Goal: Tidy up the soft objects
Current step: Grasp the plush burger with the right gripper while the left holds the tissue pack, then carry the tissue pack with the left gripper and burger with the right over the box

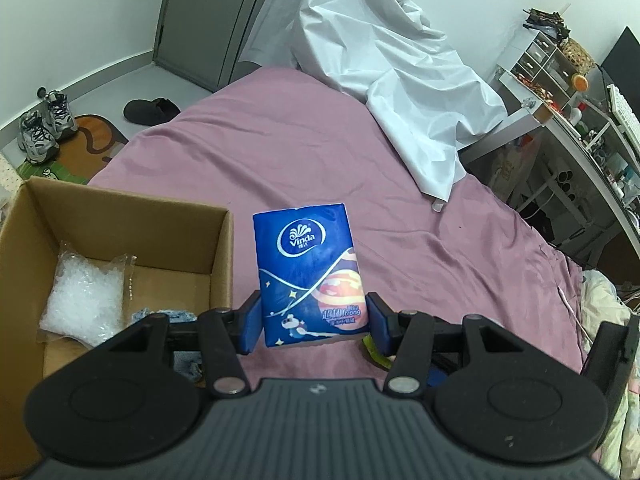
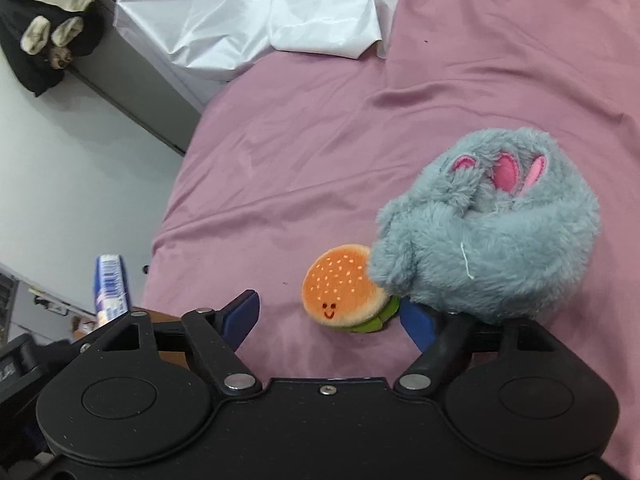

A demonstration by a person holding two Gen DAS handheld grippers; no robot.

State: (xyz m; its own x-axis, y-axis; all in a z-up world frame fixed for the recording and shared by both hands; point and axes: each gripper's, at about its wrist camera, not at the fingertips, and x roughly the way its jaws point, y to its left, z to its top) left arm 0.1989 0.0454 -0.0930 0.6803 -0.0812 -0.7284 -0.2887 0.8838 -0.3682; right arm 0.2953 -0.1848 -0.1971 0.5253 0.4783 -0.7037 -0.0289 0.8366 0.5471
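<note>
A bed [image 1: 304,152] under a mauve sheet carries everything. The left tool [image 1: 315,322] is clamped on a blue tissue pack [image 1: 310,264] marked "Vinda", long axis upright, just right of the cardboard box [image 1: 120,236] at the bed's near left edge. The right tool [image 2: 330,320] stands wide and empty; the burger toy [image 2: 344,294] lies between its fingers, touching the grey plush [image 2: 500,236].

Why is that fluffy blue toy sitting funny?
The fluffy blue-grey toy is curled up, leaning on the burger plushie and overhanging one finger of the open right gripper. Nothing looks torn or spilled.
</note>
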